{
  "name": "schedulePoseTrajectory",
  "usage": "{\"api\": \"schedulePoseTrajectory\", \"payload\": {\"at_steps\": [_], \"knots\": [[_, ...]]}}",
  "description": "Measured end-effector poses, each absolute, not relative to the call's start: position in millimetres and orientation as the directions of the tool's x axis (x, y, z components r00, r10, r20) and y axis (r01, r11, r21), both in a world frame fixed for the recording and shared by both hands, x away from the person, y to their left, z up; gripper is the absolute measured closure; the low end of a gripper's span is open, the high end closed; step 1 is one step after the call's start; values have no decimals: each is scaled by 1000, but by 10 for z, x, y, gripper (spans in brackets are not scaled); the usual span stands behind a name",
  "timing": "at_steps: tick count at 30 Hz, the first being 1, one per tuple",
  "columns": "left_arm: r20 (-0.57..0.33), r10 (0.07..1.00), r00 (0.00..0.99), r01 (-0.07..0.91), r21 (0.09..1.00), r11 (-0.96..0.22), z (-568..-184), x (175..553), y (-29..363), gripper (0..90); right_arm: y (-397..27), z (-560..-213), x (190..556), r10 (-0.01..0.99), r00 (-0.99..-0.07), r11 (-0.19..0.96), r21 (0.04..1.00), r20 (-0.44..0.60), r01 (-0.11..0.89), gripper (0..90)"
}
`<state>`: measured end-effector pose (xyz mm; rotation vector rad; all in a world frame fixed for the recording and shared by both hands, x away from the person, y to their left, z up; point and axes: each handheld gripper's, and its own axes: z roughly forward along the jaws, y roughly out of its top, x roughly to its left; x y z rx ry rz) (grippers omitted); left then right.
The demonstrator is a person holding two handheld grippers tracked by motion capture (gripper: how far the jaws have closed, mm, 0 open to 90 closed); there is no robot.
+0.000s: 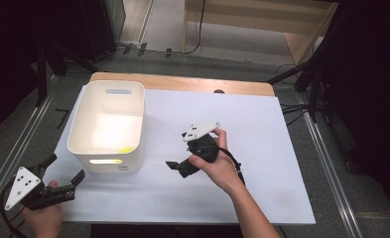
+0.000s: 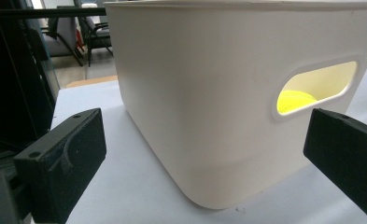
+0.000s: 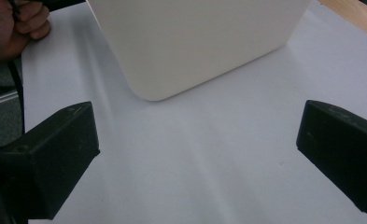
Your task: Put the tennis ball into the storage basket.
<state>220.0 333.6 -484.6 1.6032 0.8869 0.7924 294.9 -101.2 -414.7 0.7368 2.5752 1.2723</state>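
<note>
Yellow ball [image 2: 295,99] in white bin [image 1: 106,124], grippers apart

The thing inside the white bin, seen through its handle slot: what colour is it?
Bright yellow, clearest in the left gripper view through the bin's handle slot.

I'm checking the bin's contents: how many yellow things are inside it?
1: a yellow object lies in the white bin by its near handle slot; the walls may hide more.

Wooden-topped table [image 1: 182,82], most of it covered by 1 white sheet [image 1: 262,148]; a strip of bare wood shows along the far edge. 1 white bin [image 1: 108,124] stands directly on the sheet at its left side, upright, handle cutout facing the near edge.
</note>
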Motion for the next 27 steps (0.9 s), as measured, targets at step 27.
{"api": "schedulePoseTrajectory", "payload": {"at_steps": [27], "knots": [[56, 867, 496, 146, 978, -146, -4847, 2204, 3317, 0, -1722, -4424, 2764, 607, -788, 399, 819, 100, 412, 0]]}}
